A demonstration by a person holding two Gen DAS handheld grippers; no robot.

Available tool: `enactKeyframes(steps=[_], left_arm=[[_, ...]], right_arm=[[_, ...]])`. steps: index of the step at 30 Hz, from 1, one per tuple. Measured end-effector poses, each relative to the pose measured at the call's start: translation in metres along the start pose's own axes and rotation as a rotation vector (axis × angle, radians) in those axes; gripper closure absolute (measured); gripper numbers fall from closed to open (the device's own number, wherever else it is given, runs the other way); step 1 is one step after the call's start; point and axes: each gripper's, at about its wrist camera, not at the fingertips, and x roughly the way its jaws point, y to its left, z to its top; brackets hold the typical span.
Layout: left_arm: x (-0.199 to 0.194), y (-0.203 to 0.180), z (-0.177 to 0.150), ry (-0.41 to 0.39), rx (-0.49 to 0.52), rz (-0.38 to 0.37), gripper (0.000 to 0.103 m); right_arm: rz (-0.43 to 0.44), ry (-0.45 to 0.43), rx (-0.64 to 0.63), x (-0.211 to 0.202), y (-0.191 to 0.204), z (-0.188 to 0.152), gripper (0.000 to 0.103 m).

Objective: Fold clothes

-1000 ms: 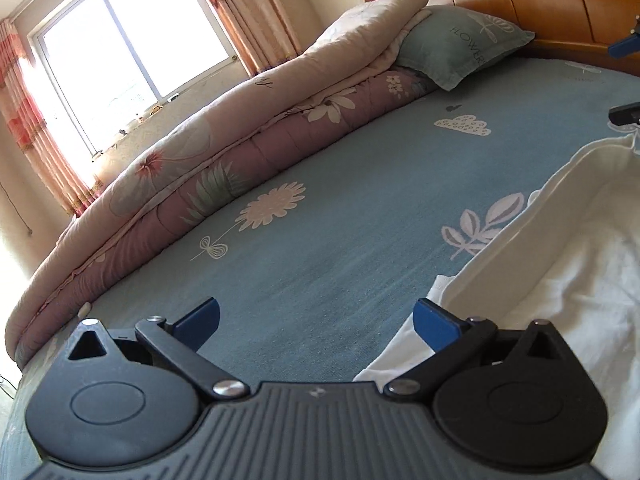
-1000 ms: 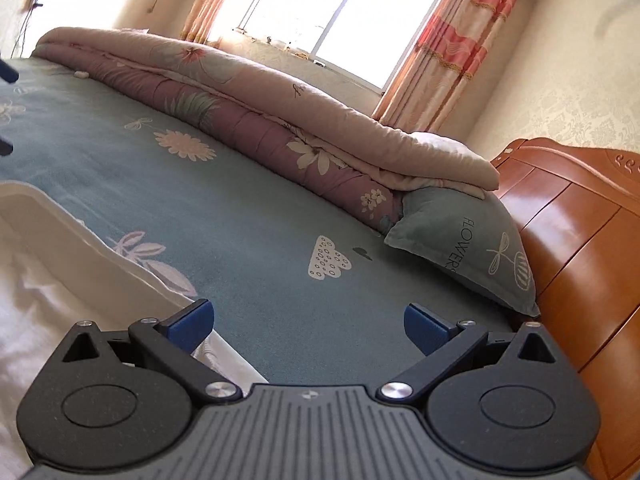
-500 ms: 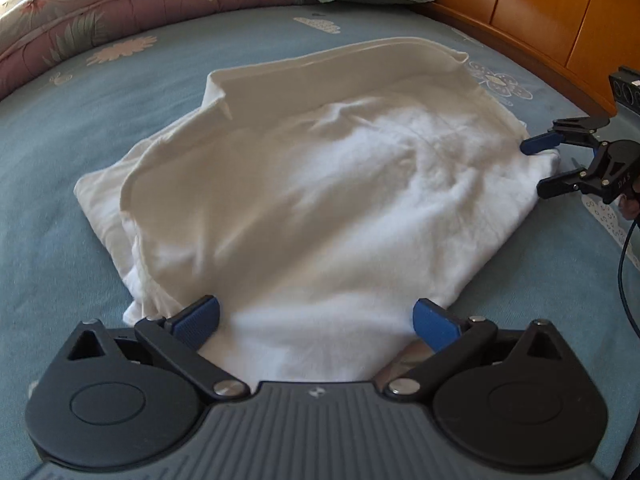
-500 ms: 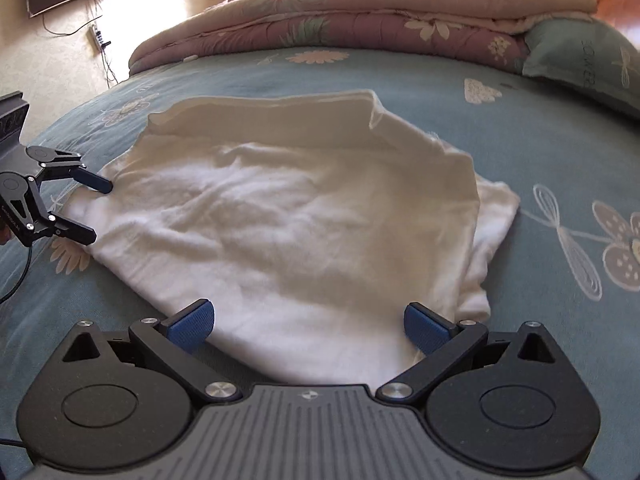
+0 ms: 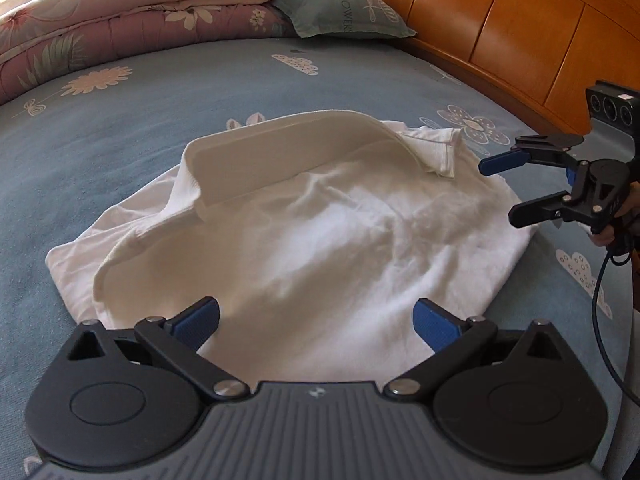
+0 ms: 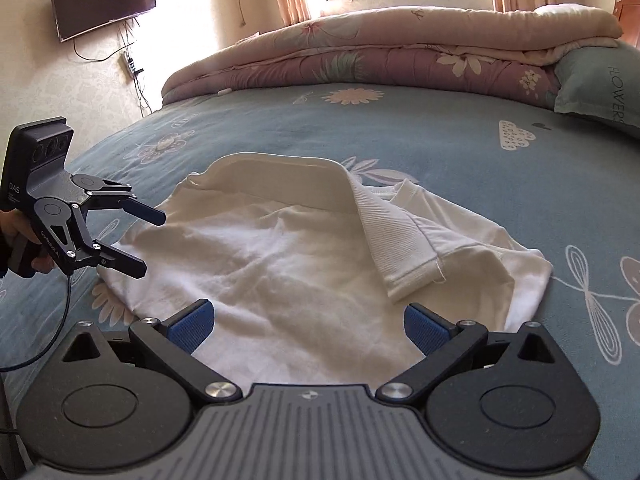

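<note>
Crumpled white cotton shirt [image 5: 320, 232] lies on blue flowered bed [image 5: 160, 128]; both hand-held grippers, left [image 5: 316, 320] and right [image 6: 306, 320], gape empty beside it, its near hem hidden.

Left gripper [image 5: 316, 322] low and level, jaws spread wide, blue pads [image 5: 198, 320] apart with nothing between. Right gripper [image 6: 306, 322] likewise wide open, pads [image 6: 424, 326] empty. Each seen sideways from the other's camera, gripped by a hand [image 6: 18, 236] at the handle.
</note>
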Motion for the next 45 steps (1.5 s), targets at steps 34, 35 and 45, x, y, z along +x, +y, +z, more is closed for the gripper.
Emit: enactKeyframes(steps=[34, 35, 45], left_arm=[[0.018, 0.029, 0.023, -0.11, -0.057, 0.1, 0.001], [0.018, 0.03, 0.022, -0.113, -0.064, 0.098, 0.001], [0.015, 0.033, -0.004, -0.056, -0.023, 0.193, 0.001]], right_arm=[[-0.073, -0.158, 0.117, 0.024, -0.053, 0.053, 0.0], [-0.081, -0.146, 0.073, 0.027, -0.046, 0.051, 0.0], [-0.225, -0.031, -0.021, 0.018, -0.022, -0.028, 0.0]])
